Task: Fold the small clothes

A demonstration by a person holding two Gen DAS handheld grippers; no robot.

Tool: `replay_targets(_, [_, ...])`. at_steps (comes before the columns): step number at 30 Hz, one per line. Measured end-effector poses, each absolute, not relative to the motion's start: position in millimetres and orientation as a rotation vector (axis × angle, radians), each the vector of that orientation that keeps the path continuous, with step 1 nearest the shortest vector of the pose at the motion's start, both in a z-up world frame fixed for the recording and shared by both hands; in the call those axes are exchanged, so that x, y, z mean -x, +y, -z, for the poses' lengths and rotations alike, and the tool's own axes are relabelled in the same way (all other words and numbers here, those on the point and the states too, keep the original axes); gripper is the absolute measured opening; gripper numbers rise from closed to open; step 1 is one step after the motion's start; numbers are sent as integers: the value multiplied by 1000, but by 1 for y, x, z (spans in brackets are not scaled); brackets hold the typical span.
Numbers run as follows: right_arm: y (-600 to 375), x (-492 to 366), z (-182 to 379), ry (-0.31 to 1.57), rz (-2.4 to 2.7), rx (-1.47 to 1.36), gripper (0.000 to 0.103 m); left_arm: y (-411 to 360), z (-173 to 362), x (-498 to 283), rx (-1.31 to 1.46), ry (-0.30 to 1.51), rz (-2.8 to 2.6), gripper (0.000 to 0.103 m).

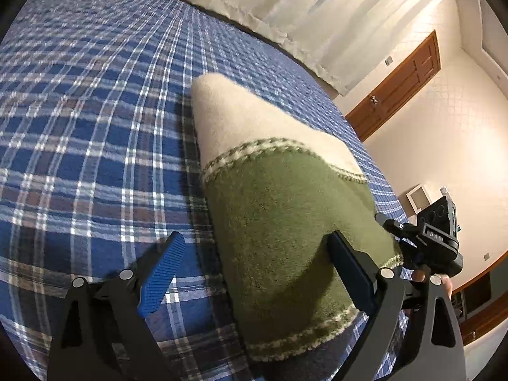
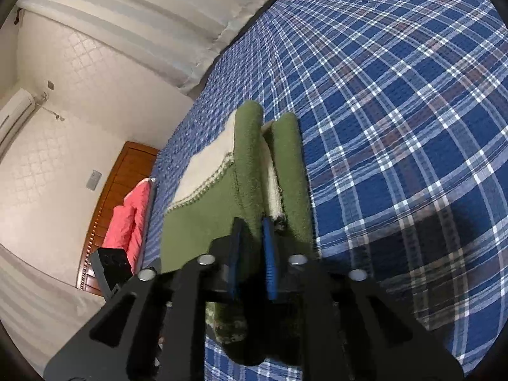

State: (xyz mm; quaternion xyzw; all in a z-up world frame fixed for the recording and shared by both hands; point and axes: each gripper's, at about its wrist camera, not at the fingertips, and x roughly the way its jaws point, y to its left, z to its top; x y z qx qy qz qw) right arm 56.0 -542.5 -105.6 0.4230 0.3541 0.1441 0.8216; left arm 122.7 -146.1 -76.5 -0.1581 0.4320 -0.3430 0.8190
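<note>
The sweater, green and cream, thick and soft, lay folded on the plaid bed. It looked light and limp. The left gripper was spread around it; the right gripper pinched a folded edge, a sound hold.

A: What fills most of both views?

B: A bed under a blue plaid cover with white and brownish lines. Along its far edge hang pale curtains, at the top of the left wrist view.

A: And at the sides?

B: A brown wooden door at right in that view, set in a cream patterned wall. In the right wrist view, a pink-red cloth lies at lower left, and an air conditioner sits at the left edge.
</note>
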Motion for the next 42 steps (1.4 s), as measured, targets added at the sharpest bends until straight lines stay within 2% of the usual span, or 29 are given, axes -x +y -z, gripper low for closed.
replay_targets(1, [-544, -56, 104, 745, -308, -909, 24, -145, 73, -122, 327, 910, 738, 91])
replay_targets(3, [-549, -53, 101, 720, -298, -923, 44, -143, 66, -121, 305, 894, 740, 91])
replay_targets(6, [-557, -53, 96, 704, -285, -930, 60, -136, 58, -123, 309, 877, 747, 91])
replay_targets(9, [-560, -56, 94, 721, -278, -921, 69, -124, 59, -129, 380, 887, 759, 91])
replay_targets(20, [-544, -87, 102, 829, -306, -880, 73, -129, 89, -148, 504, 1019, 820, 90])
replay_targets(29, [-541, -102, 110, 885, -291, -863, 74, -130, 90, -159, 612, 1030, 895, 90])
replay_targets(34, [-552, -107, 118, 903, -321, -894, 79, -137, 91, -159, 637, 1041, 940, 90])
replay_targets(39, [-542, -119, 114, 944, -393, -852, 94, -149, 90, -154, 590, 1034, 963, 90])
replay_targets(42, [-538, -125, 113, 964, -408, -841, 95, -152, 90, -156, 600, 1047, 966, 90])
